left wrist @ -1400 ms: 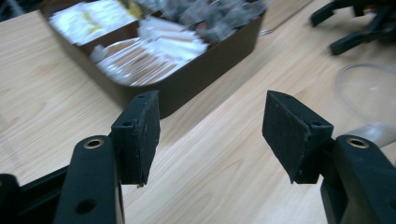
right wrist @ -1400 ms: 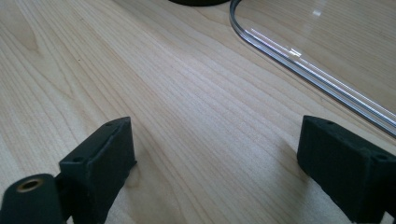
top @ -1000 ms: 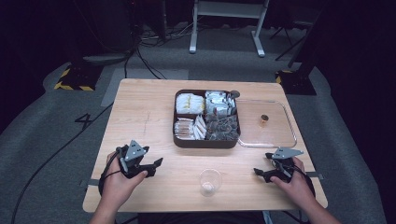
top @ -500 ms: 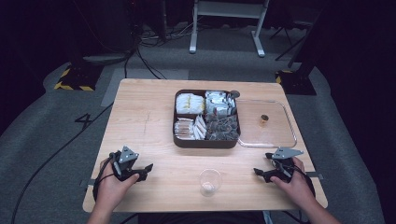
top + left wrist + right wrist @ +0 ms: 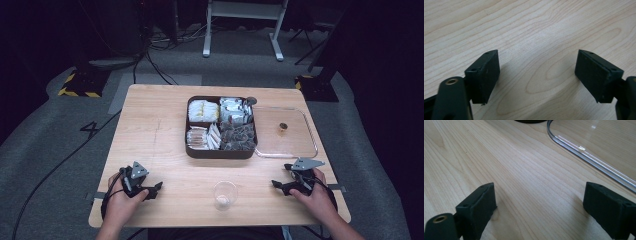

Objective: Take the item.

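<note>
Wood grain runs across the pale rectangular wooden table (image 5: pixel 160 125) that takes up the middle of the high view. Toward the centre top of the table sits a dark brown square tray (image 5: pixel 220 152) split into four compartments: pale yellowish packets at upper left, silvery wrapped ones at upper right, light paper sachets at lower left, dark items at lower right. Touching the tray's right side lies a clear rectangular plastic lid (image 5: pixel 300 147), flat on the wood, with a small brown knob (image 5: pixel 283 127) near its middle. A small clear plastic cup (image 5: pixel 225 195) stands upright at the lower centre of the frame, near the table's front edge, between the two hands.

The left gripper (image 5: pixel 150 189) rests low on the table at the lower left, held in the left hand (image 5: pixel 120 205); in the left gripper view its jaws stand wide apart over bare wood, holding nothing. The right gripper (image 5: pixel 281 185) lies at the lower right, in the right hand (image 5: pixel 316 197), just below the lid's front edge. In the right gripper view its jaws are likewise spread with nothing between them, and the lid's curved corner shows in the upper right.
</note>
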A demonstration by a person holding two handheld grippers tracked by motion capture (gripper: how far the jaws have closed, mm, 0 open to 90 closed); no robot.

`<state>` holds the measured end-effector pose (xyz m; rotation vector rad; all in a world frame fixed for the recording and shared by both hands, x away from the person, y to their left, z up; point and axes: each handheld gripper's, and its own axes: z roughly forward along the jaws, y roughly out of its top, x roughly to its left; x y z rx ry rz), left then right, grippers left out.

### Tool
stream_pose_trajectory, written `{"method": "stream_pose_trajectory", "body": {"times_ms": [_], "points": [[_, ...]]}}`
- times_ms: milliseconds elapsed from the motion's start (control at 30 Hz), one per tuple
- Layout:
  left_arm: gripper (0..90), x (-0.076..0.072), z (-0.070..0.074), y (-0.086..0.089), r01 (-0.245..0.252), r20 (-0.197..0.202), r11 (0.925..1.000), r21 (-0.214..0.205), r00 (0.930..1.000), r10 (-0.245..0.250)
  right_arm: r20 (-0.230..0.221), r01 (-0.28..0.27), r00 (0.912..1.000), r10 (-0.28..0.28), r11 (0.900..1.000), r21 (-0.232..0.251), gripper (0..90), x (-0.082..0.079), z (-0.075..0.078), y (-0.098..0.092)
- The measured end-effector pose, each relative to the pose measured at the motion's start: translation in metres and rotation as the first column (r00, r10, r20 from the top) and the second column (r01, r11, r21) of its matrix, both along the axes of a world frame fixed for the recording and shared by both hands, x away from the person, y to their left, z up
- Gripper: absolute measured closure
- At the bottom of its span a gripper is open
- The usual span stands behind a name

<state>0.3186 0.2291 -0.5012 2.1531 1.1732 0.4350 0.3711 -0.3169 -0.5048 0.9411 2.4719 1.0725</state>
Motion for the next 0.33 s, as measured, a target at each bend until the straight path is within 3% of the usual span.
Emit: {"method": "stream_pose_trajectory", "body": {"times_ms": [100, 333], "points": [[14.0, 0.0016, -0.0035, 0.0014, -0.006, 0.015, 0.9998, -0.018, 0.9999, 0.007, 0.000, 0.000, 1.0000, 0.000, 1.0000, 0.000, 11.3, 0.0000, 0.0000, 0.0000], [13.2, 0.0016, -0.0036, 0.0011, -0.017, 0.016, 0.9997, -0.015, 0.9997, 0.017, 0.000, 0.000, 1.0000, 0.000, 1.0000, 0.000, 11.3, 0.0000, 0.0000, 0.0000]]}}
